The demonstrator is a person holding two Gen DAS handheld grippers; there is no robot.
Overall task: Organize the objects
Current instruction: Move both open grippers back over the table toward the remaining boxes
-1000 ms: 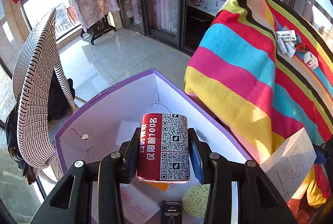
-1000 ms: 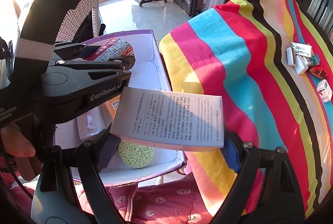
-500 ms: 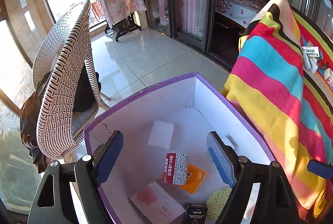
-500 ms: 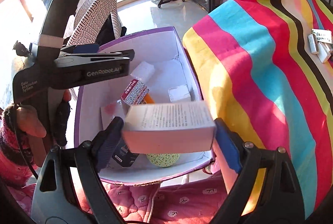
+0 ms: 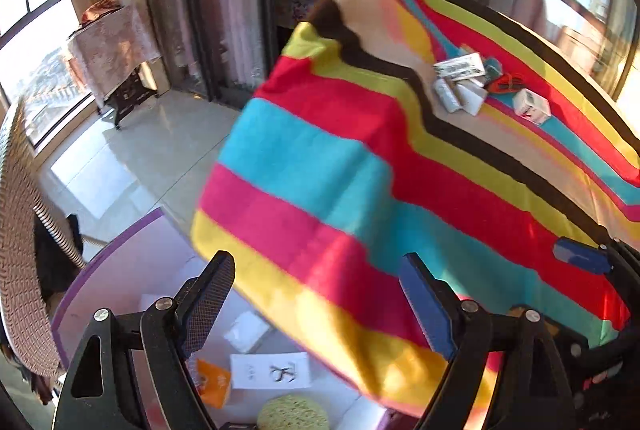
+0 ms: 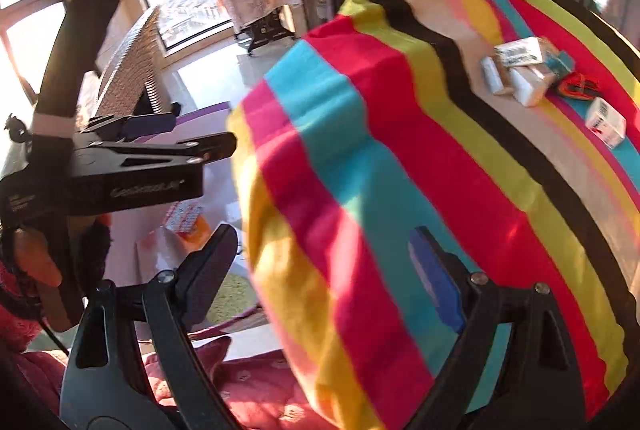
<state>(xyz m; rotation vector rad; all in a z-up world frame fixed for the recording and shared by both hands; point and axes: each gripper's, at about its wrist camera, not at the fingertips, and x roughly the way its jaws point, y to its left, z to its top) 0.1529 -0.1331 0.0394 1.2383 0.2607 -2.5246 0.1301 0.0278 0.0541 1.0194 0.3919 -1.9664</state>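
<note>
Both grippers are open and empty. My left gripper [image 5: 318, 294] hangs over the edge of the striped cloth [image 5: 360, 170], above the purple-rimmed white box [image 5: 104, 250]. The box holds a white carton [image 5: 270, 370], an orange packet [image 5: 214, 382] and a green sponge [image 5: 292, 412]. My right gripper [image 6: 324, 266] faces the striped cloth [image 6: 400, 170]. Several small white boxes [image 5: 460, 82] and a red item [image 5: 506, 84] lie on the far part of the cloth; they also show in the right wrist view [image 6: 520, 70]. The left gripper's body [image 6: 132, 174] shows at the left there.
A woven chair [image 5: 20, 230] stands left of the box. A small covered table [image 5: 108, 46] stands by the window across the tiled floor [image 5: 140, 158]. Red quilted fabric [image 6: 240, 382] lies below the right gripper.
The left gripper released the red QR-code box into the purple box, then swung right toward the cloth. The right gripper let go of the white carton, which now lies in the box, and turned toward the cloth.
</note>
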